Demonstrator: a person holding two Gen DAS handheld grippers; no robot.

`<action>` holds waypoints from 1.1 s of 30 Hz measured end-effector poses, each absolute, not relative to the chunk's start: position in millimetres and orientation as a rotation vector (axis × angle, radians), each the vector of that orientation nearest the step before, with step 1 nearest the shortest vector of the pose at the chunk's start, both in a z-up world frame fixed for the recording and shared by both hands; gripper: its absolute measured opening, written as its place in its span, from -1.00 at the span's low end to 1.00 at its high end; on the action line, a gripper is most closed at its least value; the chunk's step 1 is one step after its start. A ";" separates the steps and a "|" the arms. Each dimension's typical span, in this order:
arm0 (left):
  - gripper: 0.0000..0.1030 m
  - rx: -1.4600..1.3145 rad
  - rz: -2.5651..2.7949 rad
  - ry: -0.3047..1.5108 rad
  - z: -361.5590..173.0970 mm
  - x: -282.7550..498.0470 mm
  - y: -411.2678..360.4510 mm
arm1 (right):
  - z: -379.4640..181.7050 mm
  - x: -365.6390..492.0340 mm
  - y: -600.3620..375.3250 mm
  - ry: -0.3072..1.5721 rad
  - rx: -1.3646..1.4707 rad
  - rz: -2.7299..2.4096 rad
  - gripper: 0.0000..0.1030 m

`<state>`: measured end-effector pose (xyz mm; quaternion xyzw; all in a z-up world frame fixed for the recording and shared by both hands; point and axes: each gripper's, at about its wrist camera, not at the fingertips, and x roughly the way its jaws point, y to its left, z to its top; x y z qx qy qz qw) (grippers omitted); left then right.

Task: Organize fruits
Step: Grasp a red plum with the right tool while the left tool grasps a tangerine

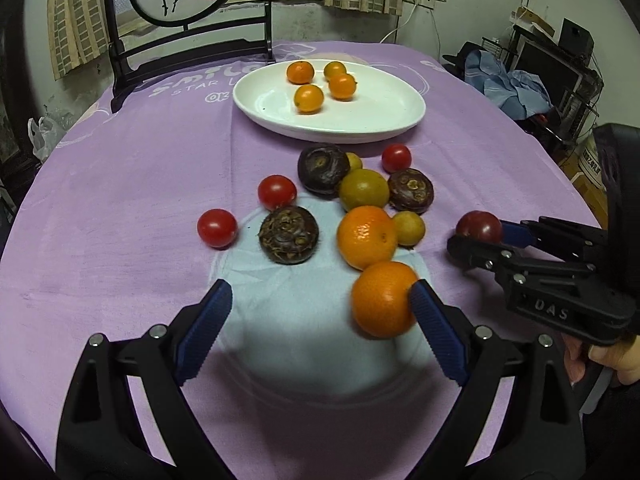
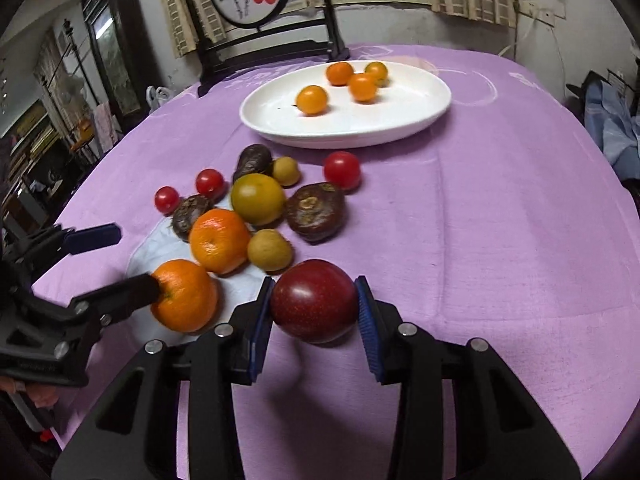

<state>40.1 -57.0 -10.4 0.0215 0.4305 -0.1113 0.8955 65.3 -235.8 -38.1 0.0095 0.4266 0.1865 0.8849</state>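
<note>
My left gripper [image 1: 320, 304] is open; its right finger touches the near orange [image 1: 382, 300], also seen in the right wrist view [image 2: 182, 296]. My right gripper [image 2: 314, 306] is shut on a dark red plum [image 2: 315, 300], seen from the left wrist view [image 1: 478, 226] at the right. A pile lies mid-table: a second orange [image 1: 366, 236], a green citrus [image 1: 363, 189], dark brown fruits [image 1: 289, 234], red tomatoes [image 1: 217, 227] and small yellow fruits [image 1: 408, 227]. A white oval plate [image 1: 380, 116] behind holds several small oranges [image 1: 308, 98].
A purple cloth [image 1: 120, 184] covers the round table. A dark wooden screen stand [image 1: 188, 44] with a painted panel stands at the far edge behind the plate. Clutter and shelves [image 1: 560, 64] stand off the table to the right.
</note>
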 end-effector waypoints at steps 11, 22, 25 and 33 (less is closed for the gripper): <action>0.77 0.125 -0.267 0.897 -19.0 37.8 -81.8 | -31.5 58.4 -237.2 0.854 0.034 0.414 -0.22; -0.12 0.084 -0.314 0.961 -32.7 49.9 -79.3 | -32.8 59.2 -237.0 0.860 0.037 0.414 -0.22; -0.12 0.080 -0.322 0.929 -16.7 48.1 -72.1 | -29.4 58.5 -239.7 0.839 0.057 0.411 -0.22; -0.12 0.063 -0.293 0.822 41.6 86.5 -55.4 | 16.5 59.3 -232.2 0.718 0.018 0.440 -0.22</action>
